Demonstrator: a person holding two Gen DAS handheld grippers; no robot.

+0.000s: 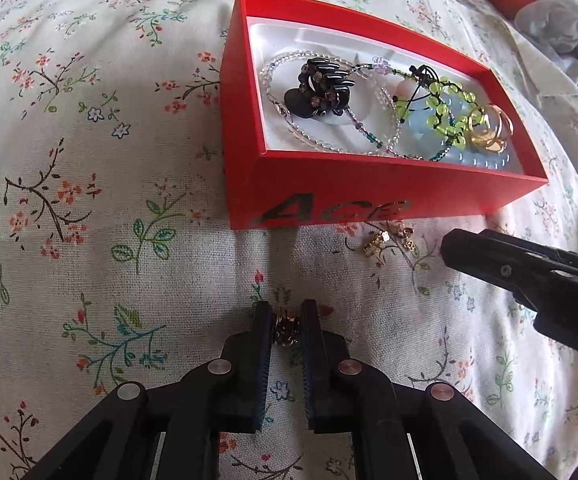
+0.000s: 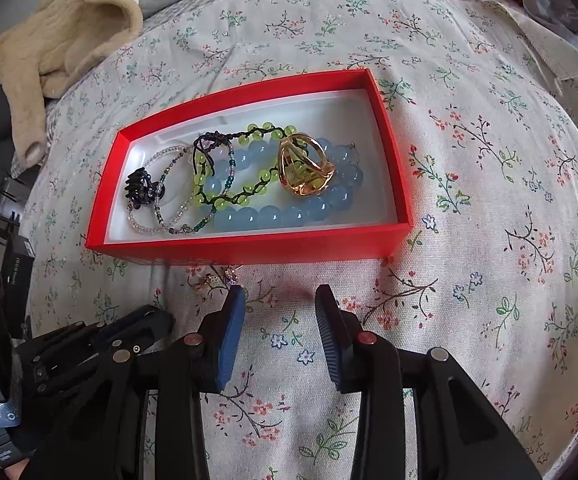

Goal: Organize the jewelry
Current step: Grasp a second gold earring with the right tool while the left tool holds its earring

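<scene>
Across both views spreads a floral bedspread (image 1: 89, 160), filling nearly every part of the frame. On it, in the upper right of the left wrist view and upper centre of the right wrist view, sits a red box (image 1: 369, 196) with a white lining. Inside lie a pale blue bead bracelet (image 2: 273, 212), a green bead bracelet (image 2: 257, 188) on dark cord, a clear bead strand (image 1: 329, 144), a gold ring (image 2: 305, 168) resting on the blue beads, and a black hair claw (image 1: 321, 88) toward the box's left end.

Low in the left wrist view, the left gripper (image 1: 287, 322) has its fingers drawn close on a small gold piece (image 1: 287, 326) pinched between the pads, just above the cloth.

Low in the right wrist view, the right gripper (image 2: 281, 304) hangs with its fingers spread apart and nothing between them.

Just below the box's front wall, a small gold earring (image 1: 385, 240) lies on the cloth, near the right gripper's left fingertip.
</scene>
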